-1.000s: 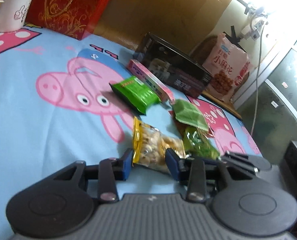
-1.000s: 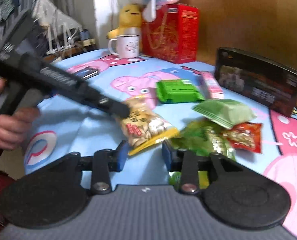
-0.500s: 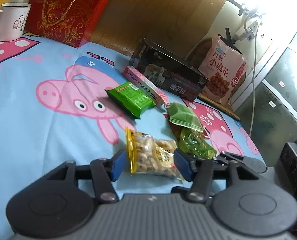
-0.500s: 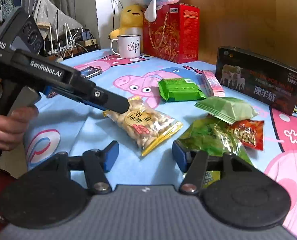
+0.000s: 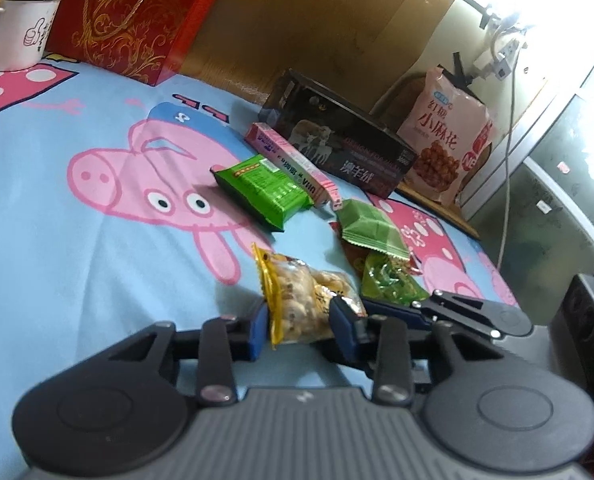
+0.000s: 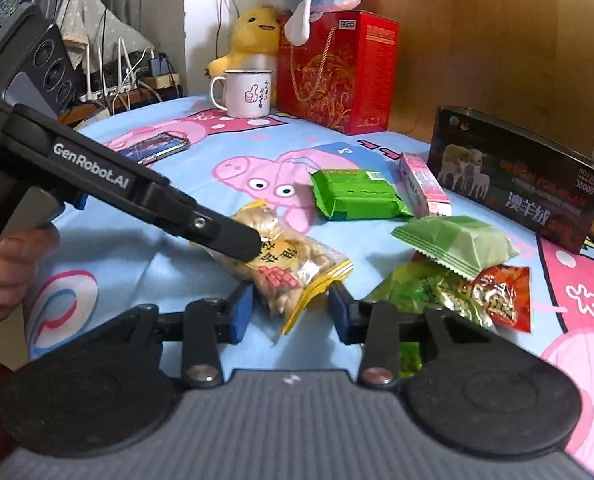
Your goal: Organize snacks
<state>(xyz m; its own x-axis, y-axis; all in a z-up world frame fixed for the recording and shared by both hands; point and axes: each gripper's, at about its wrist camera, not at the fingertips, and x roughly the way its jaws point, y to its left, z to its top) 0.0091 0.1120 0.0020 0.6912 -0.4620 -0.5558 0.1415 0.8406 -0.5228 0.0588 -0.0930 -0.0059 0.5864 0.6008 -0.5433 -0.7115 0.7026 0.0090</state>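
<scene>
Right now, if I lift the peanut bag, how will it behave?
The peanut bag is probably floppy: thin clear film with loose nuts that may shift. It looks light for its size. Its glossy film may slip, and the left tongs only pinch one end.

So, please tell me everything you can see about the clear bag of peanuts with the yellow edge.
The peanut bag is a clear plastic pouch, full of pale shelled peanuts, with a yellow sealed edge and a round yellow label with red characters. It lies flat on the pig-print cloth, apart from the other snacks. The left gripper has just been closing and now pinches one end of the bag. The right gripper has also been closing; the yellow end lies between its pads, but I cannot tell if they press on it.
</scene>
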